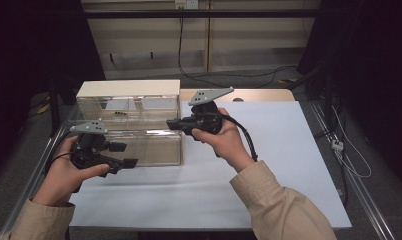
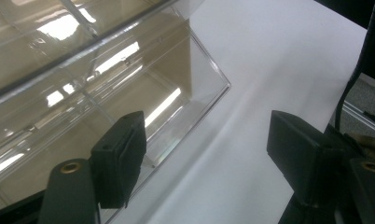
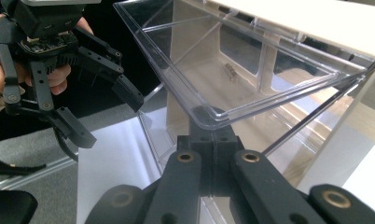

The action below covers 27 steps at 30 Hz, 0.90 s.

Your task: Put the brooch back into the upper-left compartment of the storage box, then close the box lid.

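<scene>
High view: a clear plastic drawer box (image 1: 129, 131) stands at the white table's (image 1: 269, 165) left rear. Right gripper (image 3: 217, 136) has its jaws clamped on the corner rim of a raised clear tray (image 3: 232, 70), apparently holding one small dark item. Left gripper (image 2: 204, 158) hangs spread wide beside the box, gripping nothing.

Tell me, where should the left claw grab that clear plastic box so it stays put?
Probably the clear box by its front wall's top rim, near the corner, coming from the person's side. That wall is thin, straight and exposed, so the open left claw could straddle it. The right claw is shut on the raised lid.
</scene>
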{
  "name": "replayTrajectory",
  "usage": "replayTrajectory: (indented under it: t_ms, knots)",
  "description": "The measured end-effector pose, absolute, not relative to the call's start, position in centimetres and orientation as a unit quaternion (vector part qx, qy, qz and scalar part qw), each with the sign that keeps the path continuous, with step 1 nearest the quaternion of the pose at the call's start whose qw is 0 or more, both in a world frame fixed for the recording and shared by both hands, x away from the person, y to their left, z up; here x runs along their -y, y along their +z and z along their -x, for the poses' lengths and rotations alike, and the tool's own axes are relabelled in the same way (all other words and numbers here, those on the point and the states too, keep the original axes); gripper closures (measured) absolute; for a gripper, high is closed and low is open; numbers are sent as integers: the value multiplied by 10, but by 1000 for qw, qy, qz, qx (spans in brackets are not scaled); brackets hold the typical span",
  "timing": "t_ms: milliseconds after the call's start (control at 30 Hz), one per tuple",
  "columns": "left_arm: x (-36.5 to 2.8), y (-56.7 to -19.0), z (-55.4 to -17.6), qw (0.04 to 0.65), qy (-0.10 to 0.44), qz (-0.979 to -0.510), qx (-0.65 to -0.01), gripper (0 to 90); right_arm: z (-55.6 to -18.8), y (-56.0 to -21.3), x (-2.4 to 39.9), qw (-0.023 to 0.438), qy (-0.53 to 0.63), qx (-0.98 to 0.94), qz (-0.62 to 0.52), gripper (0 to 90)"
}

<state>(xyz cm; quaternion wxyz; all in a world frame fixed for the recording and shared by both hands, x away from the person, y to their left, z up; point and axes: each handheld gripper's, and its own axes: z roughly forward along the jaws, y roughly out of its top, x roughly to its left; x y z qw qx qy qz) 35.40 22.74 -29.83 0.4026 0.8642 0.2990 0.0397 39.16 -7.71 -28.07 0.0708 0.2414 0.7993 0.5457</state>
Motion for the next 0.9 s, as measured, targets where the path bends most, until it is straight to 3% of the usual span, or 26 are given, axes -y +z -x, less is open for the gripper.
replayTrajectory:
  t_ms: [900]
  knots:
    - [-220, -344, -344, 399, 20, -868, -296, 215, -392, -289, 78, 72, 538, -805, -238, 900]
